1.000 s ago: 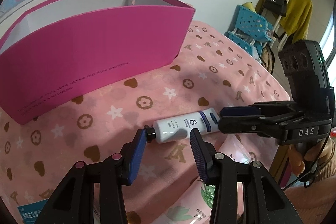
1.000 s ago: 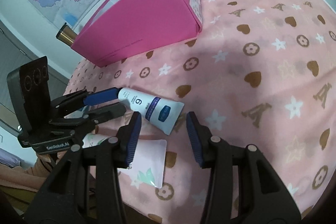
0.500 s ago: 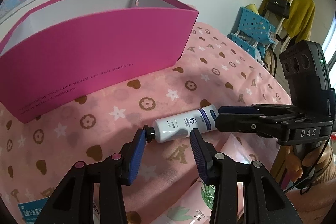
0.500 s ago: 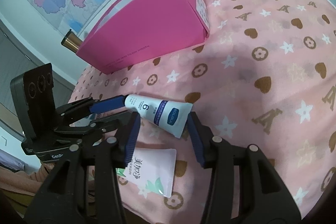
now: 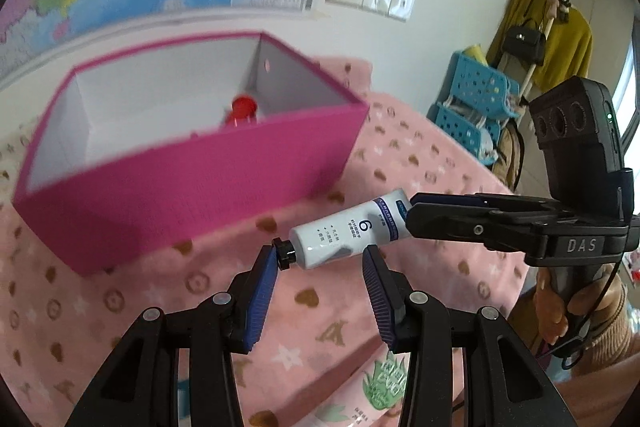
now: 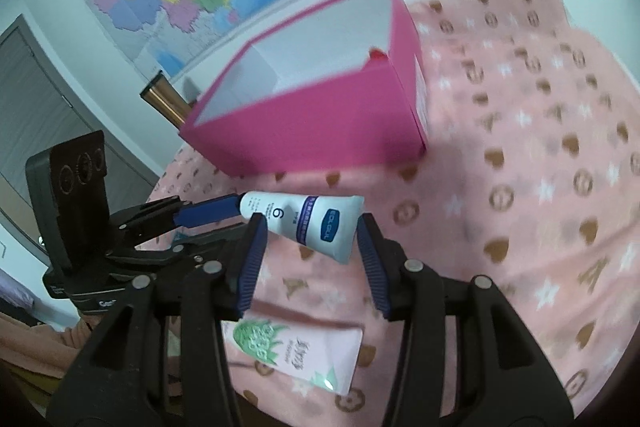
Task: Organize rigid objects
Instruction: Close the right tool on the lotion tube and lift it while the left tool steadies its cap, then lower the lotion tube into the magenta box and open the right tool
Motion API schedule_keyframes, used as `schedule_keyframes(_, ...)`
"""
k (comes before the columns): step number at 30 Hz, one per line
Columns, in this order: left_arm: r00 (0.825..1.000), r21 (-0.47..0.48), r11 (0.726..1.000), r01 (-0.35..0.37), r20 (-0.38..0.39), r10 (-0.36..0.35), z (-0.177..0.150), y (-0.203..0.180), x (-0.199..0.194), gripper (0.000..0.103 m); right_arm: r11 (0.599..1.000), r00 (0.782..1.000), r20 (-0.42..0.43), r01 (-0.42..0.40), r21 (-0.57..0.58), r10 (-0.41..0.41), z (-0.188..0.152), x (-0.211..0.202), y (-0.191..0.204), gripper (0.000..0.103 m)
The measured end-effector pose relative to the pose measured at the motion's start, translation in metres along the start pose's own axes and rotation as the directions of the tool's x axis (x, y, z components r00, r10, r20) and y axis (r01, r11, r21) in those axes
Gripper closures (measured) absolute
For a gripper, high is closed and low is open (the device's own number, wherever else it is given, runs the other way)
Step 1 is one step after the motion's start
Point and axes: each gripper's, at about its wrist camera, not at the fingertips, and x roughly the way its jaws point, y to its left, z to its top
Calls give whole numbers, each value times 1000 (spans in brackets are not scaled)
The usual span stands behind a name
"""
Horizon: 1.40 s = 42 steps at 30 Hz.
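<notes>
We hold the white cream tube [image 5: 347, 235] above the pink blanket [image 5: 420, 155], in front of the pink box [image 5: 192, 171]. Left hand-held gripper [image 5: 320, 267] clamps its cap end; right hand-held gripper [image 6: 308, 239] clamps its crimped end.

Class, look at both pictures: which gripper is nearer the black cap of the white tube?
Left. The left gripper has the cap against one of its pads. The right gripper holds the tube at its flat end, opposite the cap.
</notes>
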Motion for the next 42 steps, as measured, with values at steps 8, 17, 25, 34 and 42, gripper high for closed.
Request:
schedule_keyframes(8,996,8,999,-32,86,32,36,7,-18,59,996,997,73,0,-88,6,44,-11,17,53)
schedule_keyframes(17,993,-23,999,-49,108,51,67,23,-9,59,992,994,109,2,-124,11,85,-1,18,53)
schedule_keyframes(25,994,-47,997,-69,82,73,81,39,12,59,993,996,84,18,-114,-8,101,19,8,53)
schedule_keyframes(34,998,-98,993,-63,19,65,79,58,43,59,995,998,48,48,-88,-44,105,40,-2,53)
schedule_keyframes(42,992,-111,987,-112,51,118,71,66,30,57,992,994,65,89,-93,-84,96,33,-1,53)
